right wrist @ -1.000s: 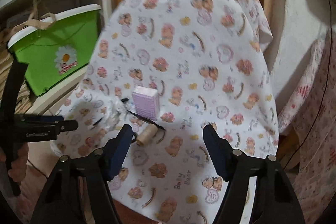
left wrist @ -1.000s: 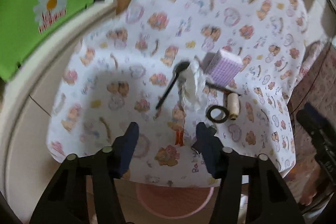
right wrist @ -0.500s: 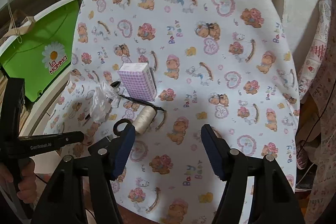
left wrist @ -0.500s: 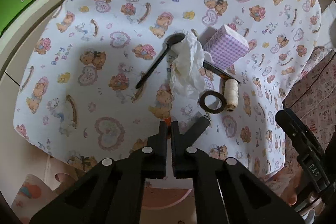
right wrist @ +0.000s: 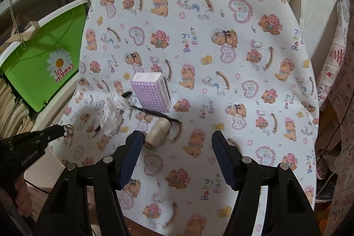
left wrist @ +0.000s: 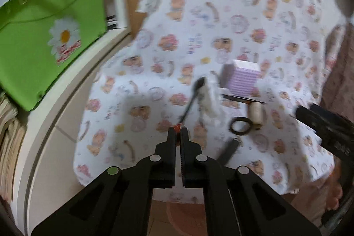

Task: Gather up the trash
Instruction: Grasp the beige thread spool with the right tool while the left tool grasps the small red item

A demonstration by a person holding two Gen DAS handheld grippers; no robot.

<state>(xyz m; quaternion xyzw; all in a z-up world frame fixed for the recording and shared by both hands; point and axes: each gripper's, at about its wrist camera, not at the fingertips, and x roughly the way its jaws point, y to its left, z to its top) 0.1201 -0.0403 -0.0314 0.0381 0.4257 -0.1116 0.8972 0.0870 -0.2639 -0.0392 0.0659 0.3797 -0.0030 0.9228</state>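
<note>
My left gripper (left wrist: 177, 130) is shut on a small orange scrap (left wrist: 177, 126), held above the near edge of the bear-print tablecloth (left wrist: 221, 14). On the cloth lie a crumpled white plastic wrapper (left wrist: 209, 101), a black spoon (left wrist: 192, 98), a purple checked box (left wrist: 242, 79), a cream thread spool (left wrist: 255, 113) and black scissors (left wrist: 240, 124). My right gripper (right wrist: 177, 145) is open above the cloth, its left finger next to the spool (right wrist: 158, 132). The wrapper (right wrist: 112, 112) and box (right wrist: 151, 91) lie beyond it. The left gripper also shows at the left of the right wrist view (right wrist: 66, 131).
A green "La Mamma" bin (left wrist: 44, 41) stands on a white shelf to the left. A pink bucket (left wrist: 185, 216) shows on the floor under the table's near edge. Patterned fabric (right wrist: 336, 72) hangs at the right.
My left gripper closed on the orange scrap at the cloth's near edge and has lifted back with it. My right gripper moved closer to the spool and stayed open.
</note>
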